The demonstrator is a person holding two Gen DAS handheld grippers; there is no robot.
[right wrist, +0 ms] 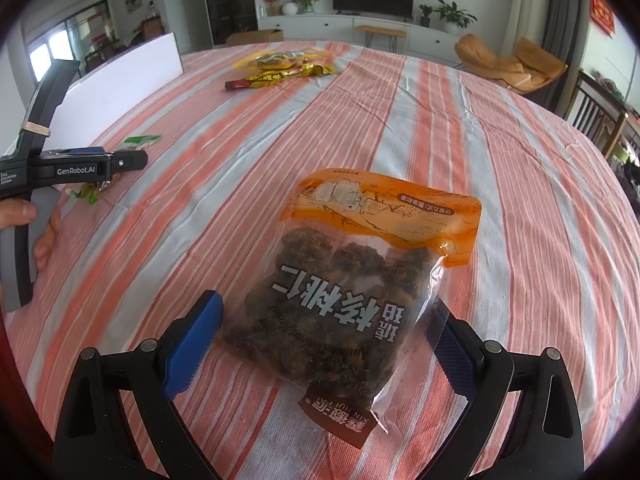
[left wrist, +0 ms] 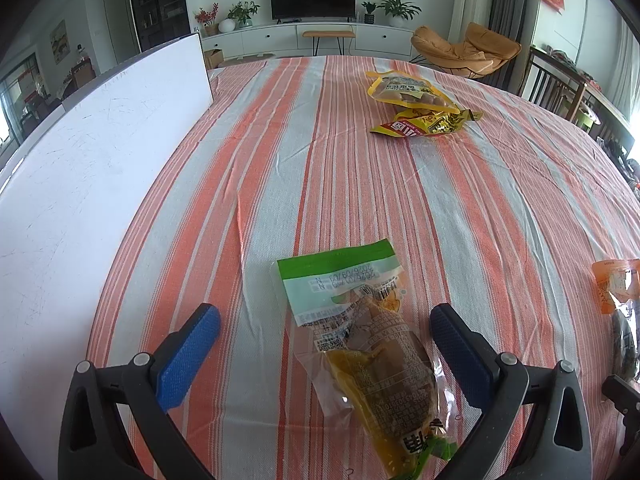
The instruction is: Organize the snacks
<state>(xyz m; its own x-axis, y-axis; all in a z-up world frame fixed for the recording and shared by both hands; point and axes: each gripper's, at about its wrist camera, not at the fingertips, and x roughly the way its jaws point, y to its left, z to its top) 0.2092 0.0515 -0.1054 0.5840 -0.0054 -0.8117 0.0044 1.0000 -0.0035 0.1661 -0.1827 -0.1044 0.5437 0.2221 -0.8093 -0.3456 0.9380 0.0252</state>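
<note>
Two grippers hover over a table spread with an orange-and-grey striped cloth, each with its jaws spread wide and nothing clamped. In the left wrist view, the left gripper fills the bottom of the frame, its blue pads standing apart on either side of a green-topped snack pouch that lies flat on the cloth between them, touched by neither pad. The pouch runs from the frame's centre down toward the lower right, its green band uppermost and brownish contents showing through the clear film. In the right wrist view, the right gripper sits low in the frame with its fingers released around an orange-topped bag of dark walnut pieces; the bag rests on the cloth in the lower centre, its right edge lying just over the right pad, its left side close to the left pad, with no sign of a squeeze. Far up the table, in the upper centre of both views, a small heap of yellow snack packets lies well apart from the two nearer bags. A white board stands along the left side of the table. At the left edge of the right wrist view a hand grips the handle of the other gripper.
</note>
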